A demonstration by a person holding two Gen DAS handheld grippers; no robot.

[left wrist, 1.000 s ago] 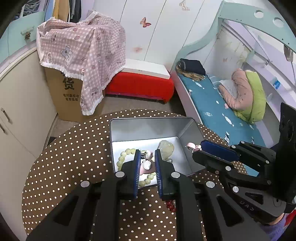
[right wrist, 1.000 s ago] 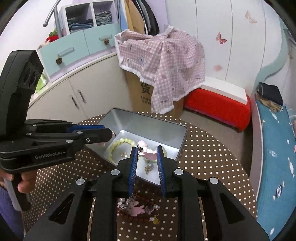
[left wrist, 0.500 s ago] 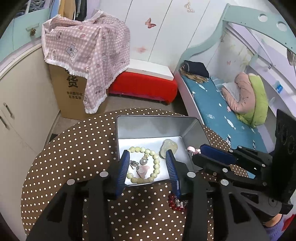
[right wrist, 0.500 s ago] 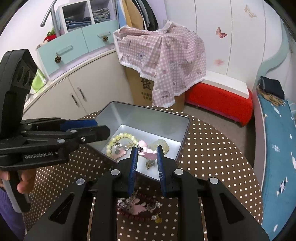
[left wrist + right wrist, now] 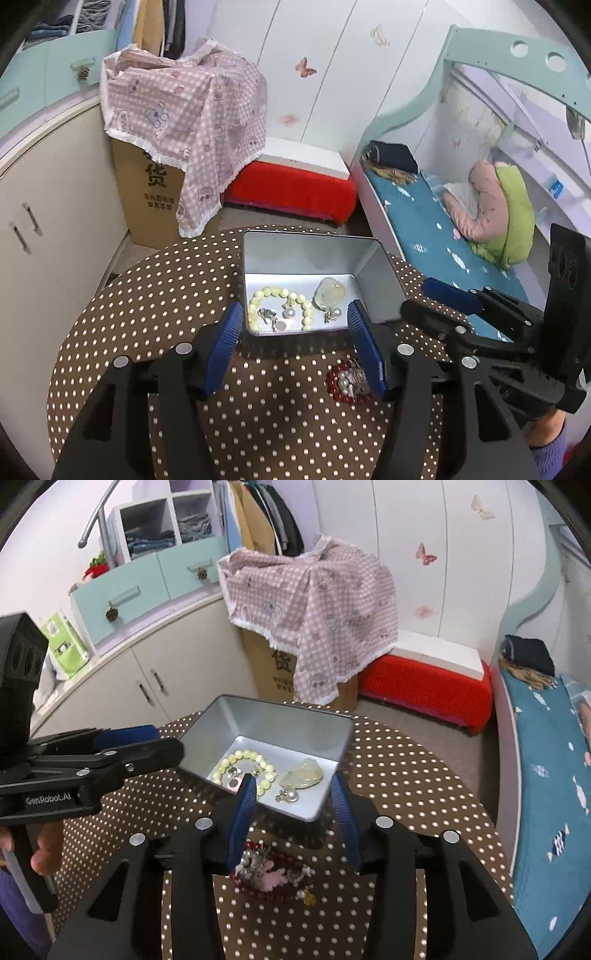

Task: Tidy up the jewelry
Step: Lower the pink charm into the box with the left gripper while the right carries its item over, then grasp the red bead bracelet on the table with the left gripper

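In the left wrist view the right pad of the left gripper (image 5: pixel 293 347) covers part of the red bead strand (image 5: pixel 341 384) on the surface, and the small charms (image 5: pixel 269 316) in the tin (image 5: pixel 376 273) are too small to identify. In the right wrist view the person's hand (image 5: pixel 42 853) is cut off at the left edge.

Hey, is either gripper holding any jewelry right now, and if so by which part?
Neither. The left gripper and right gripper have just been opening, with nothing between their pads. The pale yellow bead bracelet lies in the silver metal tin.
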